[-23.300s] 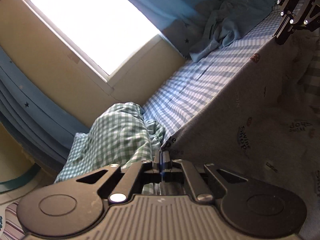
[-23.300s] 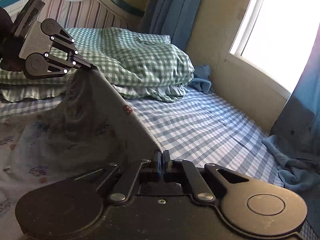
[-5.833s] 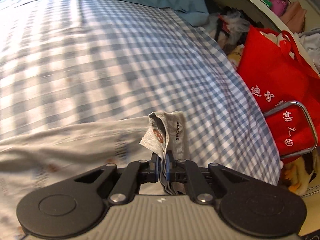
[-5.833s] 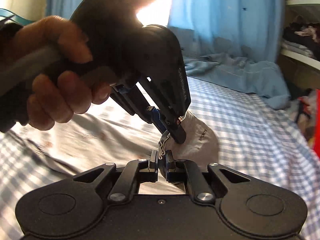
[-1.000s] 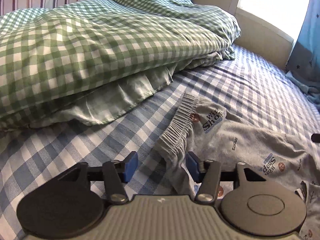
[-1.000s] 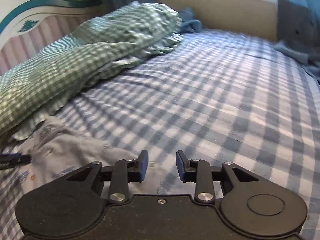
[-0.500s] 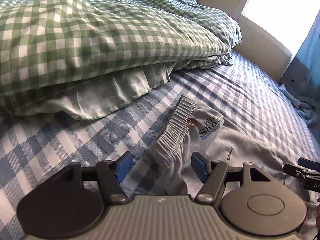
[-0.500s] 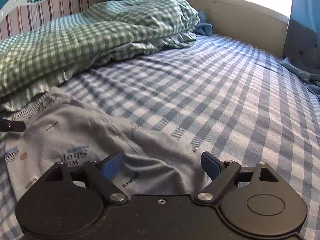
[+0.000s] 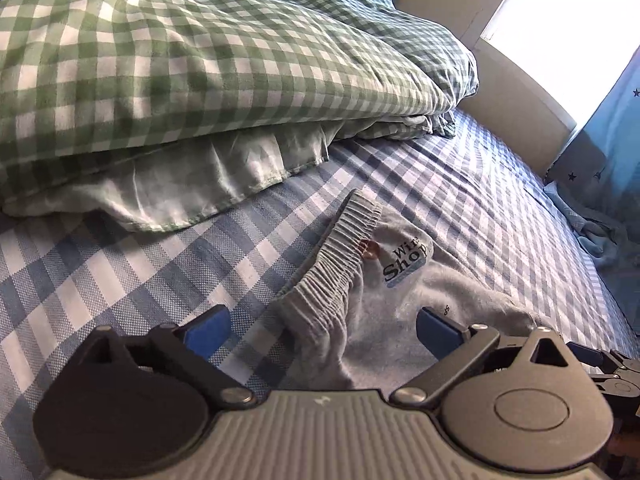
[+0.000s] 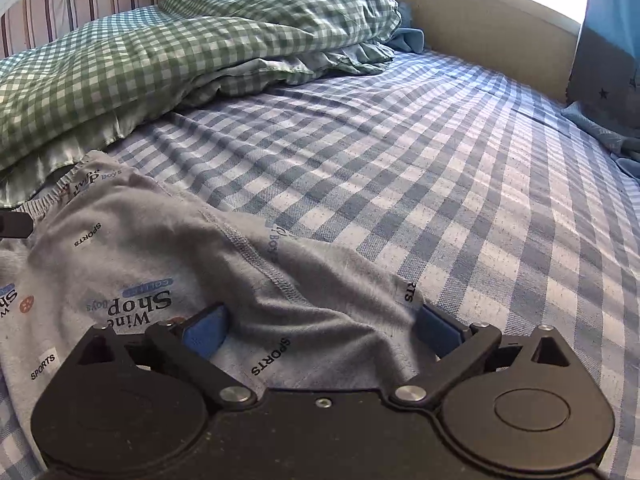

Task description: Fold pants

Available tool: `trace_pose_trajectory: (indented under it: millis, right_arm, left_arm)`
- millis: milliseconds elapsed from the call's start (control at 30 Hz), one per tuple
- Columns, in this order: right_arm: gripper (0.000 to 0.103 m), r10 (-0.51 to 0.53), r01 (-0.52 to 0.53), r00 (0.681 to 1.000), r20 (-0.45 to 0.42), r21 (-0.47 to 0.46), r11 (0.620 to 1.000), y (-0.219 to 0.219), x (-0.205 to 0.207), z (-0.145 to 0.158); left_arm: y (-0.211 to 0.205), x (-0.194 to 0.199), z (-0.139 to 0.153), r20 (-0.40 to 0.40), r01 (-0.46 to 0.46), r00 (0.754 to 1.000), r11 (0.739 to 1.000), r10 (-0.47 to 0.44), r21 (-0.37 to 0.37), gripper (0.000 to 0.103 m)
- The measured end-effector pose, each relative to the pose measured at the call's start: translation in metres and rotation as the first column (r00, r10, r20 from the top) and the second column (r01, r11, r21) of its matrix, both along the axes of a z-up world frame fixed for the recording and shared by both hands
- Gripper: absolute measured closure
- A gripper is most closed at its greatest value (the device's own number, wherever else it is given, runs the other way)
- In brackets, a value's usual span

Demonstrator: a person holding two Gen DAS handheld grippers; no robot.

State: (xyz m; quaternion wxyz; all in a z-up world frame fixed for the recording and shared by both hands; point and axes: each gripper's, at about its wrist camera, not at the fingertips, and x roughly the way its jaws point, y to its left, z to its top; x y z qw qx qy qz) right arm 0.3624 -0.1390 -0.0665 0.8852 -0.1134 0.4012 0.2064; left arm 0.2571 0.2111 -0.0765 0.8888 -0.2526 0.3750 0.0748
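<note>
Left wrist view: the left gripper [image 9: 322, 326] hangs over the waistband end of the grey pants [image 9: 404, 280], which lie on the blue checked sheet [image 9: 120, 280] just short of the green checked quilt [image 9: 160, 60]. Its jaws have just been opening and now stand wide, one blue pad over the sheet, the other over the grey cloth, with the bunched elastic waistband [image 9: 336, 256] between them but not pinched. The risk here, as a judgement: the waistband is heaped, so a closing grip may catch only the top layer, or snag the sheet beneath, and the fold would drag crooked. The tip of the right gripper [image 9: 612, 364] shows at the right edge.

Right wrist view: the right gripper [image 10: 322, 330] hovers over the pants [image 10: 160, 248] farther along the garment. Its jaws have also just been opening and are spread wide, a raised ridge of grey cloth lying between the pads, nothing clamped. The danger here looks the same: a stitched seam runs diagonally through rumpled fabric, and a bite on the ridge alone could lift one layer and leave the rest behind. The pants are soft grey knit printed with "SPORTS" and "Wine Shop" labels, wrinkled, not yet a neat flat bundle. They sit at the near left of the sheet [image 10: 440, 160], beside the quilt [image 10: 140, 60].
</note>
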Motion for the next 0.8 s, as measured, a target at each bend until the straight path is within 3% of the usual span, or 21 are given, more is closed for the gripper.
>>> trace_pose_trajectory:
  millis: [133, 267, 333, 500, 633, 700, 800]
  right_arm:
    - [0.003, 0.025, -0.025, 0.998, 0.066, -0.009, 1.0, -0.001, -0.02, 0.019]
    - [0.003, 0.026, -0.024, 0.993, 0.113, -0.012, 1.0, -0.006, -0.053, 0.036]
    - [0.002, 0.009, -0.006, 0.991, 0.132, -0.024, 1.0, -0.008, -0.068, 0.04]
    - [0.003, -0.017, 0.033, 0.984, 0.176, -0.087, 0.996, -0.003, -0.094, 0.037]
    - [0.003, -0.151, 0.199, 0.946, 0.285, -0.147, 0.969, -0.004, -0.116, 0.037]
    - [0.003, -0.207, 0.255, 0.935, 0.288, -0.138, 0.957, -0.009, -0.131, 0.035]
    - [0.003, -0.266, 0.3, 0.932, 0.247, -0.113, 0.947, -0.017, -0.148, 0.033]
  left_arm:
    - [0.0, -0.001, -0.003, 0.026, -0.001, 1.0, 0.999, 0.002, -0.045, 0.002]
    - [0.008, -0.013, -0.012, 0.121, -0.013, 0.992, 0.97, 0.044, -0.242, 0.002]
    - [0.012, -0.019, -0.02, 0.144, -0.037, 0.986, 0.957, 0.081, -0.288, 0.005]
    - [0.01, -0.015, -0.023, 0.127, -0.089, 0.984, 0.963, 0.125, -0.255, 0.028]
    - [0.018, -0.017, -0.028, 0.091, -0.181, 0.971, 0.931, 0.219, -0.316, 0.047]
    - [0.02, -0.02, -0.031, 0.08, -0.221, 0.963, 0.92, 0.259, -0.324, 0.062]
    - [0.021, -0.026, -0.035, 0.088, -0.247, 0.952, 0.902, 0.295, -0.354, 0.064]
